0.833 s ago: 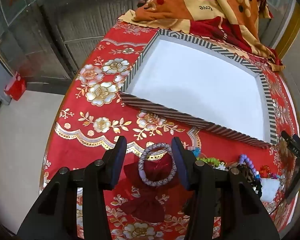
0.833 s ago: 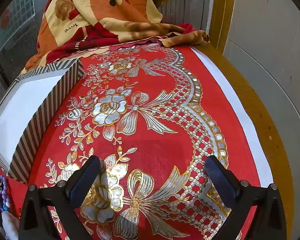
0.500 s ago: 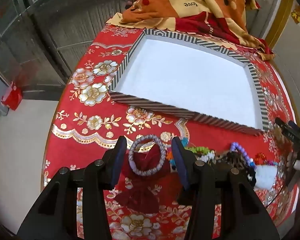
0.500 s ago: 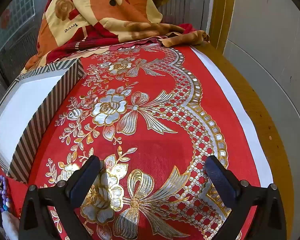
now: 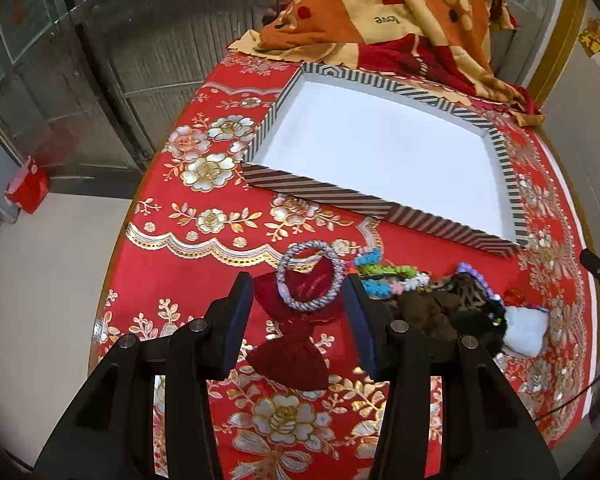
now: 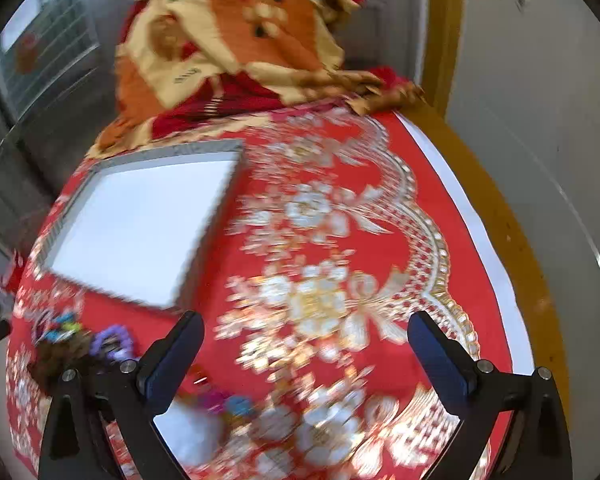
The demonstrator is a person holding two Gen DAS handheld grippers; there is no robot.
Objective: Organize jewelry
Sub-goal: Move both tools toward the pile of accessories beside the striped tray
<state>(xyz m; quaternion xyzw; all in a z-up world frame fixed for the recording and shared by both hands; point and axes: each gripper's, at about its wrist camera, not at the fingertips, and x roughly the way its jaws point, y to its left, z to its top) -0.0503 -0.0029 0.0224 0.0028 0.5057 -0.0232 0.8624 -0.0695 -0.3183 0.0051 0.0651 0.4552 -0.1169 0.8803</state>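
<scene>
A silver beaded bracelet [image 5: 310, 276] lies on a dark red velvet pouch [image 5: 296, 336] on the red floral tablecloth. My left gripper [image 5: 298, 300] is open, its two fingers either side of the bracelet's near part, above it. A pile of mixed jewelry [image 5: 440, 300] with green, purple and dark pieces and a white piece [image 5: 526, 330] lies to the right. A striped tray with a white floor [image 5: 372, 196] stands behind, nothing in it. My right gripper [image 6: 304, 348] is open and empty above the cloth; the tray [image 6: 204, 252] and jewelry pile [image 6: 84, 344] are to its left, blurred.
A folded orange and red blanket [image 5: 400, 12] lies at the table's far end, behind the tray. The table's left edge [image 5: 116, 248] drops to the floor, where a red box [image 5: 26, 184] stands. A wall [image 6: 540, 120] runs along the table's right side.
My left gripper has pulled back and risen a little, still open around the bracelet. My right gripper has swung left and upward fast, so the tray and jewelry pile now show in its blurred view.
</scene>
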